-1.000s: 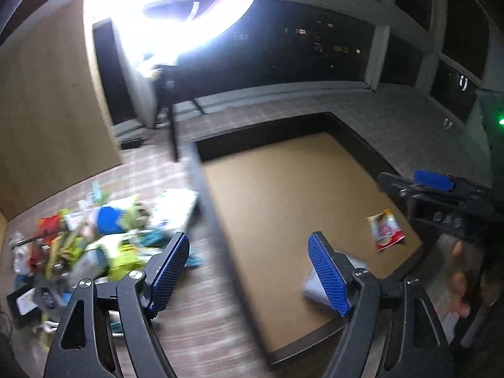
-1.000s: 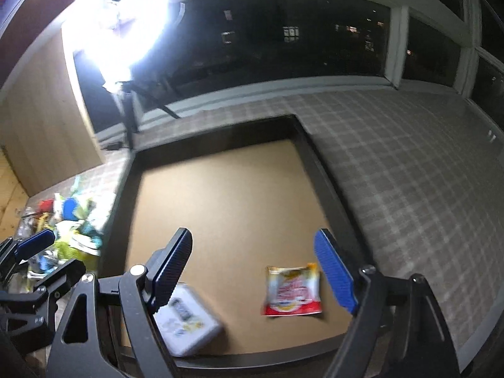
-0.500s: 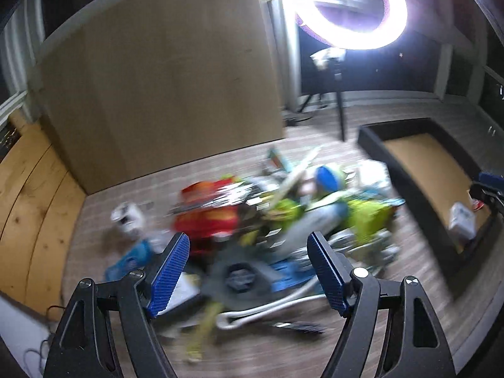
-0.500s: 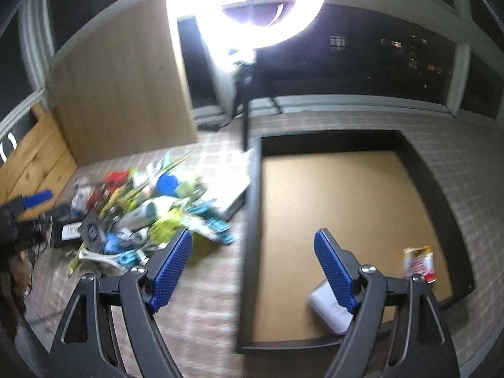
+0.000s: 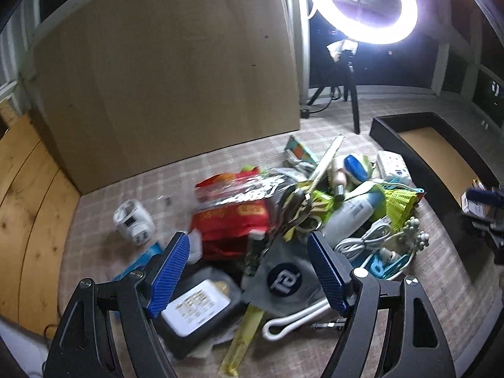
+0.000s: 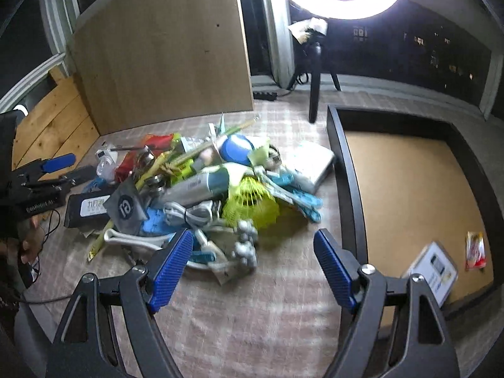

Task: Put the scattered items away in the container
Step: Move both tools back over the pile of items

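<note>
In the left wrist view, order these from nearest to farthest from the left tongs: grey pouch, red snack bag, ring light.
1. Grey pouch, just ahead of the open left tongs.
2. Red snack bag, farther into the pile.
3. Ring light, far back, upper right.

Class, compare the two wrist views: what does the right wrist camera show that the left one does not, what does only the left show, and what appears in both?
Only the right wrist view shows the red snack packet in the tray and a hand at the left edge. Only the left wrist view shows the small white device lying apart from the pile. Both show the grey pouch, the black case, the yellow-green net, the ring light and the white box in the tray. Each camera's own gripper is open and empty: left gripper, right gripper.
</note>
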The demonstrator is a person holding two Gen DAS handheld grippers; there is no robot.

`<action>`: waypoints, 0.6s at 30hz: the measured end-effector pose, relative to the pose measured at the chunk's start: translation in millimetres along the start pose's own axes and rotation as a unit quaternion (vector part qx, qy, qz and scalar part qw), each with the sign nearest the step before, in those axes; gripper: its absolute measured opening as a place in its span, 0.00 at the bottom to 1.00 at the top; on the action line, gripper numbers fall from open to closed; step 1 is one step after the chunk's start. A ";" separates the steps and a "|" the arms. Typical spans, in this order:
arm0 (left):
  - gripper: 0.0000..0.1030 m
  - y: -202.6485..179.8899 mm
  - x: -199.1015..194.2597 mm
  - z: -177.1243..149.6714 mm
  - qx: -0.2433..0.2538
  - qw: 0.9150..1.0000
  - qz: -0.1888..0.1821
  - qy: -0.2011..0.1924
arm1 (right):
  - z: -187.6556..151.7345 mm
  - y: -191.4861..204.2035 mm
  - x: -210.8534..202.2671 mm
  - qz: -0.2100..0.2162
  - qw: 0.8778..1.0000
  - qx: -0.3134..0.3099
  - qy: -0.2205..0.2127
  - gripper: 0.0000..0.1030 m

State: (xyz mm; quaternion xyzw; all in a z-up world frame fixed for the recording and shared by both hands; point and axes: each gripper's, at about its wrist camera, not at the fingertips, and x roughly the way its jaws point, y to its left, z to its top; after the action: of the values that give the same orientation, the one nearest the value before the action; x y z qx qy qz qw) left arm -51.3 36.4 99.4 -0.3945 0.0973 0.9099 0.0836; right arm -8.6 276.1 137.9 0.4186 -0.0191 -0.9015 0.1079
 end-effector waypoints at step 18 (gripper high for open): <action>0.73 -10.7 50.6 16.9 0.009 0.999 -0.022 0.032 | 83.7 -61.9 41.9 -0.016 1.000 0.019 0.005 0.75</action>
State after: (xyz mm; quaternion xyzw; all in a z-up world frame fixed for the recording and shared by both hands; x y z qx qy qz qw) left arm -94.9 54.6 72.4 -0.4250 0.0993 0.8937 0.1042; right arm -109.4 323.0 153.1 0.4257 -0.0286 -0.9003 0.0860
